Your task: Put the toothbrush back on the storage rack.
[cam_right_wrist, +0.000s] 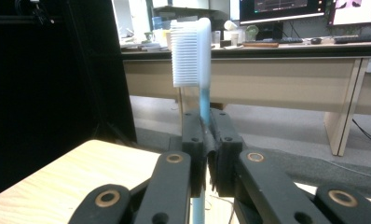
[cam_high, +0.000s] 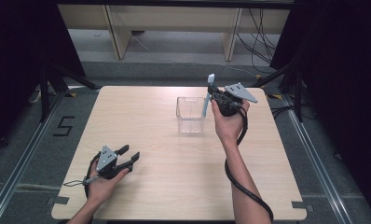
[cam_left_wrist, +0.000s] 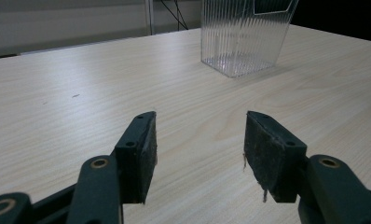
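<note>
So the bench [cam_high: 174, 186] has the clear bin [cam_high: 191, 114] mid-table, and the right claw [cam_high: 214, 95], clenched on the toothbrush [cam_high: 208, 95] held upright, bristles up, sits right beside its rim, while the left claw [cam_high: 128, 157] idles released, well apart.

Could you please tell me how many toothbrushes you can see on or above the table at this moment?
1. The toothbrush is clamped upright in the right hand-held gripper, bristle head up, its handle end down in the clear container. Nothing hidden suggests another.
</note>
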